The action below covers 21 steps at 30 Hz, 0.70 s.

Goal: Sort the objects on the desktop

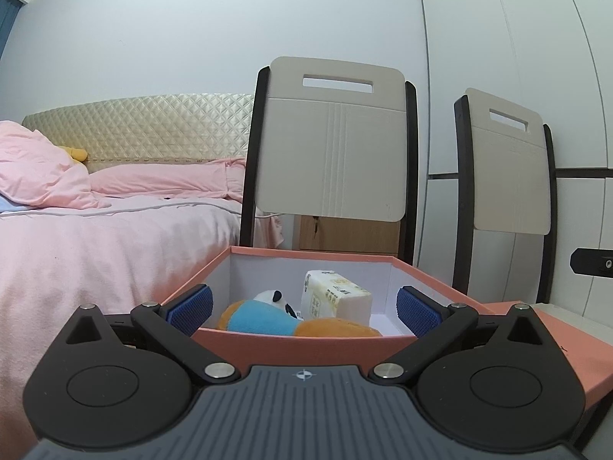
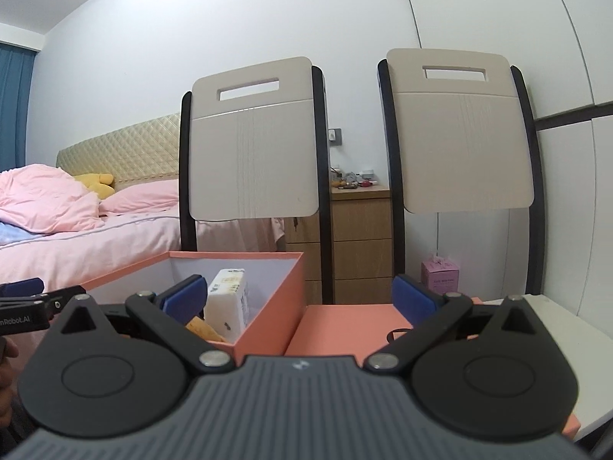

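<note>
The left gripper [image 1: 304,308] is being held with its blue pads [image 1: 190,308] spread wide, nothing between them, poised just short of the near wall of the salmon box [image 1: 306,343]. The right gripper [image 2: 299,299] is likewise being carried with its jaws well apart and empty, aimed between the box's right corner and the flat salmon lid [image 2: 345,326] lying just beside it. Inside the box, a plush toy [image 1: 268,318] in blue and orange, with a panda-like head, is lying against a wrapped tissue pack [image 1: 337,299]; both are already stowed. A small dark ring [image 2: 396,333] is resting on the lid near the right finger; its nature cannot be told. The sorting is judged to be largely done, with the step in hand lying between placements or before closing. The next move is judged to call for the lid being gripped at its edge and lifted level over the box.
</note>
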Each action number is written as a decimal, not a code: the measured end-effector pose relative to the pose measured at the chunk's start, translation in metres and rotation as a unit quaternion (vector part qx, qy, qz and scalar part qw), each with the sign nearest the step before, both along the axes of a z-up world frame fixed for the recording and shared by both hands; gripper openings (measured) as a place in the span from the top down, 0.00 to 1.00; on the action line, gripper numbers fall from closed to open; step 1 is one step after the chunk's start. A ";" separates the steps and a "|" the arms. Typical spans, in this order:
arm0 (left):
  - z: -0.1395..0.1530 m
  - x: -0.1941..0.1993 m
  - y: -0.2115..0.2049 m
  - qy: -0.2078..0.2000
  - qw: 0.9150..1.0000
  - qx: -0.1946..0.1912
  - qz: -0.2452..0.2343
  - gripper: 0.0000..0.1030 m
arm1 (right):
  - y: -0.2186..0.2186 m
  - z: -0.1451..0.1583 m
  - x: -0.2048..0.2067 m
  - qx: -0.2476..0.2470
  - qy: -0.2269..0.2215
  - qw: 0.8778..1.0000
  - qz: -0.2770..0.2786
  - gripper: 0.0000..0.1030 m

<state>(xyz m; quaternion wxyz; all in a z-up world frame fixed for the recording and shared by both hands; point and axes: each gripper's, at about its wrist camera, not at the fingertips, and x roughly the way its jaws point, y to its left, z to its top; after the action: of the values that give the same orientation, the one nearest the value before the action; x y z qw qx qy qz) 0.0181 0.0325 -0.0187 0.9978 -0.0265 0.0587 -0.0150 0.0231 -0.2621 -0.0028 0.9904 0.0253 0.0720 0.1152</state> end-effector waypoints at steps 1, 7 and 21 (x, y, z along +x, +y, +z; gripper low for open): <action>0.000 0.000 0.000 0.000 1.000 -0.001 0.000 0.00 | 0.000 0.000 0.000 0.001 0.001 1.000 -0.001 0.00; 0.000 0.000 -0.001 0.002 1.000 0.001 -0.002 0.00 | 0.000 0.000 0.000 0.006 0.002 1.000 0.001 0.00; -0.002 0.000 -0.003 0.007 1.000 0.006 -0.003 0.00 | -0.004 0.002 -0.002 0.002 -0.005 1.000 -0.013 0.00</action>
<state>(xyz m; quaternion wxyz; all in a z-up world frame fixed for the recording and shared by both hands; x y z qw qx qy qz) 0.0185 0.0295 -0.0203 0.9974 -0.0209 0.0661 -0.0178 0.0212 -0.2659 -0.0010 0.9922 0.0281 0.0662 0.1022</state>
